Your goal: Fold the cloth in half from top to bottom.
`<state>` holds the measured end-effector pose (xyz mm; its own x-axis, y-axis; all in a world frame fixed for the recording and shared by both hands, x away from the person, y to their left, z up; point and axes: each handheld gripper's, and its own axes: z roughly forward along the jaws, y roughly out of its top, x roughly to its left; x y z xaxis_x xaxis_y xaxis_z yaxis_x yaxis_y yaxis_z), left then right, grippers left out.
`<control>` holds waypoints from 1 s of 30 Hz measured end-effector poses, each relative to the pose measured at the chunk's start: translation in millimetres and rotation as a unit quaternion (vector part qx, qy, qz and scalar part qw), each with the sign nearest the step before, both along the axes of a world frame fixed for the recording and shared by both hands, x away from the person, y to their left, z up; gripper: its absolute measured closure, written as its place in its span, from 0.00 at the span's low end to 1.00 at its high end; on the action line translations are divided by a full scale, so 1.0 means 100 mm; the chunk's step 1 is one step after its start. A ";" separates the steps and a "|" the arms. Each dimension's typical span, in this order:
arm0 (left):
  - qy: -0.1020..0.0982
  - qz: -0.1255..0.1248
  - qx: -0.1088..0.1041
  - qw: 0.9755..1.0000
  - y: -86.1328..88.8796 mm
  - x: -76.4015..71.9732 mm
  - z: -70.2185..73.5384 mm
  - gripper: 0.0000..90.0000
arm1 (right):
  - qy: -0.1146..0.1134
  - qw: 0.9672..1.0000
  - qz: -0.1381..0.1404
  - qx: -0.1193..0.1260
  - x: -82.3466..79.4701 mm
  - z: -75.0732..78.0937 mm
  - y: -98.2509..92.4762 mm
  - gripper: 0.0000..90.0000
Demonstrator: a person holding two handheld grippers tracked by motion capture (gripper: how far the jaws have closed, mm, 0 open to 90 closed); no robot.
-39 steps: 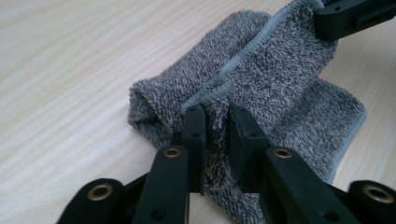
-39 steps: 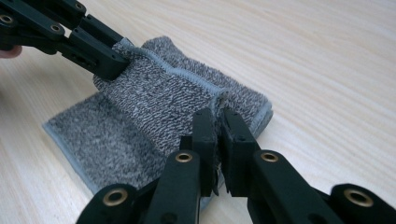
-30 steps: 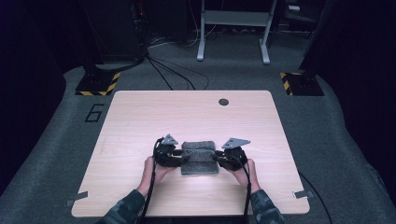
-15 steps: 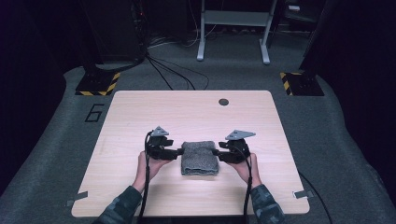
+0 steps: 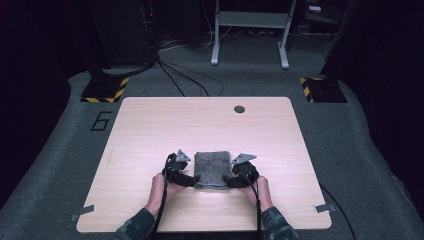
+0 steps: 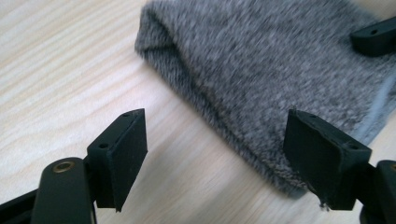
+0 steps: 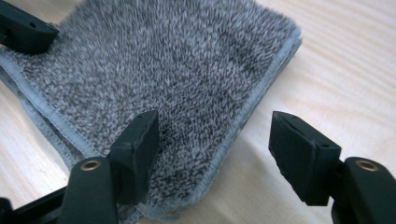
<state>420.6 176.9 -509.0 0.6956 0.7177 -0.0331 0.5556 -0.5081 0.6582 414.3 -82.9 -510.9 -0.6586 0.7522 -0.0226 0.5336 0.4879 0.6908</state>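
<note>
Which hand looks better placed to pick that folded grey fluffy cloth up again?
Probably the right gripper: the folded grey fluffy cloth has a stitched corner lying between its open jaws. The left gripper, also just opened, straddles mostly bare wooden table, with the cloth's edge beside one jaw.

The far half of the desk (image 5: pixel 200 125) is left bare, apart from a small dark round hole (image 5: pixel 239 109) near the far edge, so free passage is offered there. On the near half, the middle is taken up by a folded grey towel (image 5: pixel 212 169), flanked closely by the left gripper (image 5: pixel 192 179) and the right gripper (image 5: pixel 229 181); their jaws have just been opening, and the towel's near corners are straddled without being pinched. Open wood is found to either side of the hands. Tape marks (image 5: pixel 82 214) lie flat at the near corners.
</note>
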 end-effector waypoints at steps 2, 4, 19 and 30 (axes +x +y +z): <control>-0.002 -0.001 0.008 1.000 0.01 -0.01 -0.04 0.24 | 0.001 1.000 -0.002 0.003 -0.01 -0.03 -0.02 0.35; -0.002 0.000 0.002 1.000 0.03 -0.02 -0.07 0.24 | 0.003 1.000 -0.009 0.007 -0.02 -0.04 -0.05 0.35; 0.015 0.001 -0.030 0.999 0.10 0.08 -0.02 0.23 | 0.009 1.000 -0.010 0.022 -0.07 -0.03 -0.12 0.32; -0.020 0.061 -0.032 0.997 0.51 0.09 0.09 0.17 | -0.006 0.996 -0.074 0.045 -0.04 0.07 -0.60 0.19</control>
